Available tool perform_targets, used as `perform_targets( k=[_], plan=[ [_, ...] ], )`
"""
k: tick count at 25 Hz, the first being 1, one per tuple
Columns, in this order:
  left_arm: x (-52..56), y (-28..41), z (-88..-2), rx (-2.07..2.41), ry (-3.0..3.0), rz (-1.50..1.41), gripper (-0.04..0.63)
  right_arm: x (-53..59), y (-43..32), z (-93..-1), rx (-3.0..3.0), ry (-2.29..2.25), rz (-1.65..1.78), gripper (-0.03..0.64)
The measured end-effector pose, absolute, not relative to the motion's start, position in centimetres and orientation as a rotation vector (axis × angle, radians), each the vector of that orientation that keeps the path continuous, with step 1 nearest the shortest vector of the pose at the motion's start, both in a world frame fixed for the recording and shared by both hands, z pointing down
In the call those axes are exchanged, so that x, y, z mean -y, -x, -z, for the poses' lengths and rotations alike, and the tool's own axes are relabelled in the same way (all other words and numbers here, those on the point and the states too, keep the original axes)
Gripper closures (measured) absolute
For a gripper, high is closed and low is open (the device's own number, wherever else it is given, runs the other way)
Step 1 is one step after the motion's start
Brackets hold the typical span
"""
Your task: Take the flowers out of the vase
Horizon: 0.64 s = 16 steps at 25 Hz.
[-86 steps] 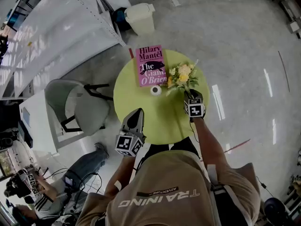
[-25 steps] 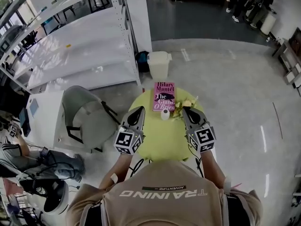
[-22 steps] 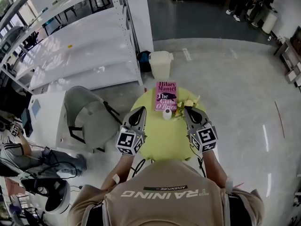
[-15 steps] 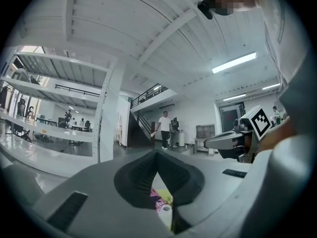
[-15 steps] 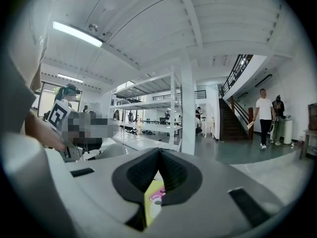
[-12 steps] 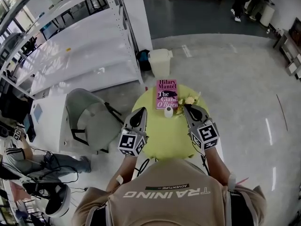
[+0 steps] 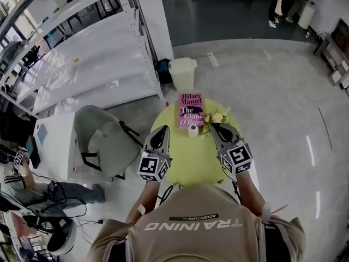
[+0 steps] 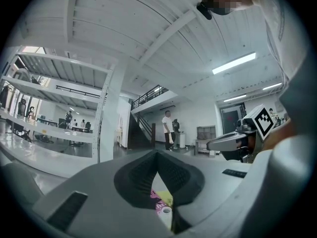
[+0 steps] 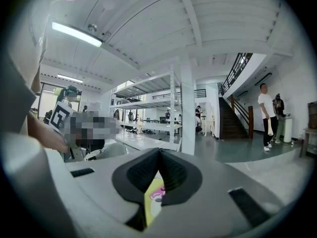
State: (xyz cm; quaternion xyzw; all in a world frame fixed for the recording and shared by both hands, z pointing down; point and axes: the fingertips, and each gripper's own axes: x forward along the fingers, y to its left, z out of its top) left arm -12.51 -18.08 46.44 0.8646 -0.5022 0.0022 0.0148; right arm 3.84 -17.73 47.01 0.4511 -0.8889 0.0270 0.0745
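Note:
A bunch of yellow and white flowers [image 7: 214, 118] lies on the round green table [image 7: 191, 157], just right of a small white vase [image 7: 193, 130]. I hold both grippers level, high above the table's near half. My left gripper [image 7: 161, 131] is shut with nothing in it; in the left gripper view its pads [image 8: 157, 155] meet, and the vase [image 8: 166, 213] shows far below. My right gripper [image 7: 215, 127] is also shut and empty, and in the head view it overlaps the flowers' near edge. Under its pads [image 9: 159, 152] the vase [image 9: 155, 202] shows again.
A pink book [image 7: 190, 109] lies at the table's far side. A grey chair [image 7: 103, 141] stands to the left, a lidded bin [image 7: 181, 72] beyond the table, and white shelving [image 7: 82, 53] at the far left. People stand at the far right [image 7: 278, 4], and one sits at the lower left [image 7: 32, 190].
Since 3.4 s ago both grippers have risen away from the table and the view has pulled back. Over the last second they have held still and stayed shut.

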Motion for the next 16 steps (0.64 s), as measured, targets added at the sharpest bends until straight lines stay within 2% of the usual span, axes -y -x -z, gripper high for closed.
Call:
perform_targets(
  k=[16],
  plan=[
    [17.0,11.9,-47.6,1.537,-2.693,-0.024,0.594,17.4,-4.3,-47.7,2.678,-1.355,-0.103,0.615]
  ],
)
